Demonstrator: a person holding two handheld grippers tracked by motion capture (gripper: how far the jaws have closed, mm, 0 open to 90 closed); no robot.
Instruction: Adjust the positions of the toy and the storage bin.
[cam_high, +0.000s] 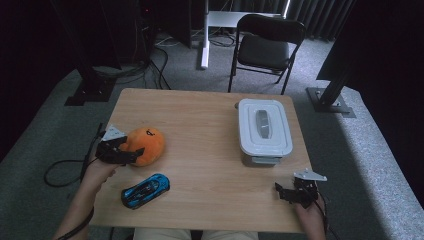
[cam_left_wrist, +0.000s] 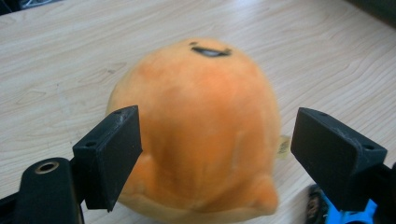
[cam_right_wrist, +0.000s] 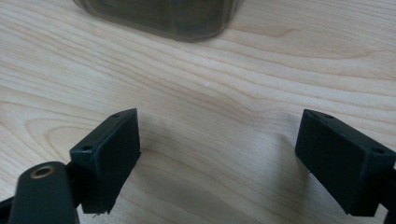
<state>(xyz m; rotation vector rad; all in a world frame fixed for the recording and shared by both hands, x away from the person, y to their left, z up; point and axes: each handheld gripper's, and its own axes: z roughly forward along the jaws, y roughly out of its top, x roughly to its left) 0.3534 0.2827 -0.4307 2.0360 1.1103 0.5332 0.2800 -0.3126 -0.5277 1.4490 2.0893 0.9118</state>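
An orange plush toy (cam_high: 147, 142) lies on the left side of the wooden table (cam_high: 200, 120). My left gripper (cam_high: 132, 148) reaches it from the left. In the left gripper view the plush (cam_left_wrist: 205, 116) sits between the jaws of that gripper (cam_left_wrist: 215, 154), which stand wide; the left jaw is at the plush's side, and the right jaw has a small gap to it. My right gripper (cam_high: 286, 190) rests near the table's front right corner, open over bare wood (cam_right_wrist: 217, 154).
A blue toy car (cam_high: 145, 190) (cam_left_wrist: 345, 215) lies near the front edge, just behind the plush. A grey lidded container (cam_high: 264, 131) (cam_right_wrist: 163, 16) stands at the right, ahead of my right gripper. A black chair (cam_high: 265, 45) stands beyond the table.
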